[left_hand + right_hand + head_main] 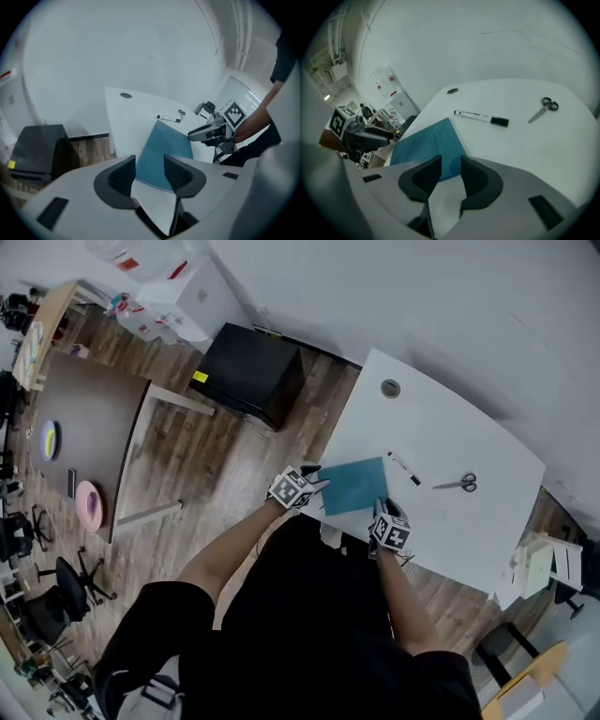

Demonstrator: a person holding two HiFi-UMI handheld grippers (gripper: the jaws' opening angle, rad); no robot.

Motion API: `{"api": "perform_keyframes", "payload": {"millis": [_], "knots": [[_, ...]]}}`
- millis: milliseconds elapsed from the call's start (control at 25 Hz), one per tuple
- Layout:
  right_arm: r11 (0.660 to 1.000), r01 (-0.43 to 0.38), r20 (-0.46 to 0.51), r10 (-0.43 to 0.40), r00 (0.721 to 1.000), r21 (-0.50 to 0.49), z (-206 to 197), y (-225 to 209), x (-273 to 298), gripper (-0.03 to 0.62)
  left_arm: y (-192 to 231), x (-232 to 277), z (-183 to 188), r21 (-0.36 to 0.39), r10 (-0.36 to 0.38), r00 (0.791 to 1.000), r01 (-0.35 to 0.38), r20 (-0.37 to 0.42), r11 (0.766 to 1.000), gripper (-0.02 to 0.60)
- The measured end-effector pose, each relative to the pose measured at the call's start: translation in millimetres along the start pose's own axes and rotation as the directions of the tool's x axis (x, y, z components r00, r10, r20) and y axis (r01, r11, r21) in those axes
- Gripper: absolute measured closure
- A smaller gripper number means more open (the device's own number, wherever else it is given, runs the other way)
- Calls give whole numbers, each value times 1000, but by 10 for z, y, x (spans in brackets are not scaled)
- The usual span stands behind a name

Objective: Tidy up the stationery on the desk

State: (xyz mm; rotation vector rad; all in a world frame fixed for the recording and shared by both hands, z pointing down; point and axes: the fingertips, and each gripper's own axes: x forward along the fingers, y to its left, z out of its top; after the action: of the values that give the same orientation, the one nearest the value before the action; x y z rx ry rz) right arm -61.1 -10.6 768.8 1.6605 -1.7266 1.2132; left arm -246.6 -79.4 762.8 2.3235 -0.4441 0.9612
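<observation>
teal notebook (354,486) lies ungripped, left claw (150,161) and right claw (451,161) both spread, empty.

I take this for an office or shared workroom: I'm working at a white desk (450,427) with a round cable hole (390,388), and a marker (404,469), scissors (457,485) and a blue notebook (354,486) lie on it. Around it I see a wood-plank floor (216,474), a black cabinet (251,371), a brown table (94,418) and swivel chairs (70,582) on casters.
</observation>
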Motion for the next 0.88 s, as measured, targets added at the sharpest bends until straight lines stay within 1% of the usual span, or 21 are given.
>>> {"api": "perform_keyframes", "payload": {"millis": [80,160,200,280,360,440,520,600,720,880], "knots": [[996,32,-3,-32,999,87,-155,-11,-40,459,69,76,105,76,-23,999,26,-35,997,391],[982,54,3,-56,998,179,-242,-15,-60,459,115,176,123,115,-50,995,60,-89,992,391],[976,58,9,-61,998,211,-266,-6,-61,459,118,224,105,115,-70,990,84,-119,990,390],[968,57,25,-65,998,243,-281,25,-40,459,87,288,60,81,-121,979,136,-166,987,390],[960,50,32,-61,998,274,-280,65,7,459,51,315,47,43,-161,971,171,-179,984,390],[952,36,28,-47,998,303,-285,108,57,459,30,333,27,30,-175,968,184,-179,983,389],[951,34,26,-45,999,307,-273,117,88,459,19,346,12,20,-178,970,184,-168,983,387],[956,35,26,-44,999,293,-244,101,105,459,12,334,-14,-8,-181,971,182,-156,983,387],[969,31,18,-37,999,247,-145,85,146,459,-14,282,-116,-59,-183,972,176,-147,983,387],[985,13,-4,-12,1000,172,36,116,271,459,-102,187,-302,-104,-170,975,156,-141,982,387]]}}
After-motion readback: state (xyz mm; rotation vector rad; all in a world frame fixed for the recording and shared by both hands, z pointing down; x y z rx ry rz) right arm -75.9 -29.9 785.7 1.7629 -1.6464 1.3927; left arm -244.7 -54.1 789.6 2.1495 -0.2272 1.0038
